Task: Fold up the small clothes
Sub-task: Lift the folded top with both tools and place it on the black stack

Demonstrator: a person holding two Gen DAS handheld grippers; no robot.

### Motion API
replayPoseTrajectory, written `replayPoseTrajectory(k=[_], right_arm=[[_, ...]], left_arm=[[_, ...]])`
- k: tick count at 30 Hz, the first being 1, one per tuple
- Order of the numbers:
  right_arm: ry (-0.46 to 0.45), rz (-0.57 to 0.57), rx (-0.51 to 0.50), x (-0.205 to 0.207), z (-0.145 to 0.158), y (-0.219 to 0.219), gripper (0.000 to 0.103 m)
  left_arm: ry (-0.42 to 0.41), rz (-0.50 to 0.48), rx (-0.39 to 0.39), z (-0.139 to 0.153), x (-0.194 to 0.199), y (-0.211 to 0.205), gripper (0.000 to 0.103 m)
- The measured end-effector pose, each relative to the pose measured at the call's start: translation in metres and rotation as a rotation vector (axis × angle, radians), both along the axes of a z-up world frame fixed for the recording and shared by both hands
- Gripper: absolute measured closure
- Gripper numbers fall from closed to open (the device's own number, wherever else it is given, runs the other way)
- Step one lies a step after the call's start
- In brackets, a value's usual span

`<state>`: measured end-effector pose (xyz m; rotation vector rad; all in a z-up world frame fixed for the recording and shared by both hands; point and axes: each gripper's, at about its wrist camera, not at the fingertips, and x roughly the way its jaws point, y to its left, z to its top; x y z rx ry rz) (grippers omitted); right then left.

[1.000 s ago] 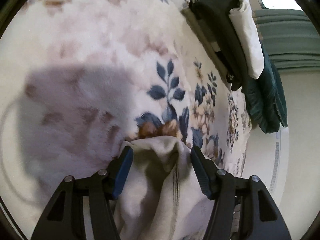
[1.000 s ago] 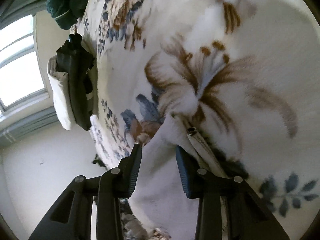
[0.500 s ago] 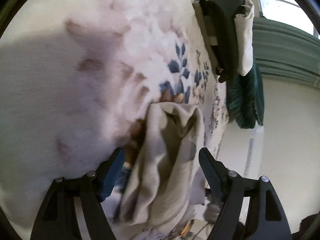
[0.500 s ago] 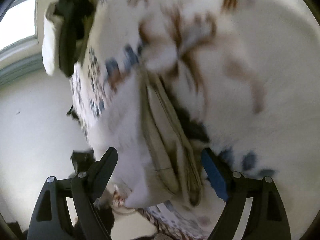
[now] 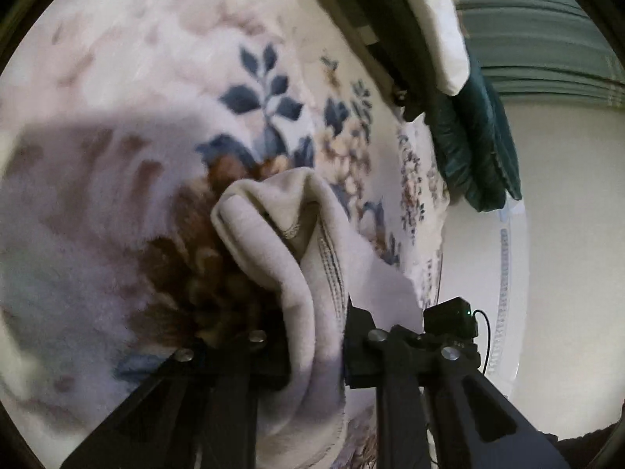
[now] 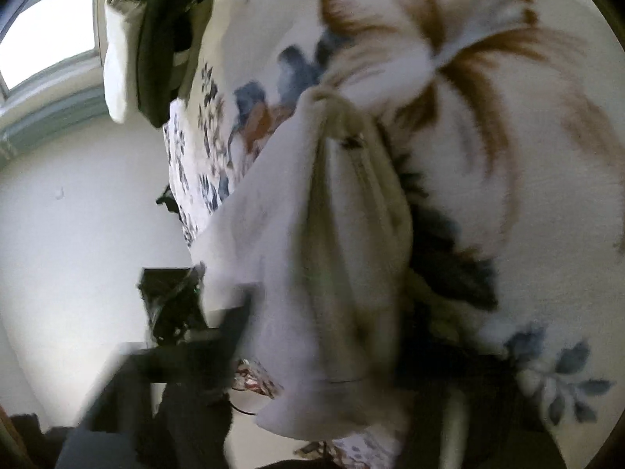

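Observation:
A small cream garment [image 5: 297, 242] lies bunched on the floral blanket [image 5: 164, 78] near the bed's edge. In the left wrist view my left gripper [image 5: 316, 344] is shut on the cream garment, the cloth squeezed between its dark fingers. In the right wrist view the same garment [image 6: 332, 242] hangs in folds across the frame. My right gripper [image 6: 332, 355] is blurred; its fingers sit on either side of the cloth and seem closed on it.
A stack of folded clothes, dark and white [image 5: 414, 19], with a green piece [image 5: 476, 148] lies at the far edge of the bed. It shows in the right wrist view [image 6: 152, 39] too. A white wall and a window are beyond.
Both grippers opened wide half a second ago, then moved back in and closed on the cream garment. The garment is now gathered more tightly between the fingers.

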<state>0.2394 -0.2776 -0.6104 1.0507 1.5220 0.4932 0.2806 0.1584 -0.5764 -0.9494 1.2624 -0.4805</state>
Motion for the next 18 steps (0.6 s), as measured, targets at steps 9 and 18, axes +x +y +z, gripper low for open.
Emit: replayPoseTrajectory(k=[9,18], right_arm=[[-0.088,-0.084,-0.011,0.008,0.062,0.016,0.083],[-0.204,-0.115,-0.036,0.094,0.172,0.040,0.083]], left_arm=[[-0.034,0.011,0.011,0.052,0.016,0.017,0.090],[-0.145,-0.011,0.081,0.155,0.118,0.038,0.090]])
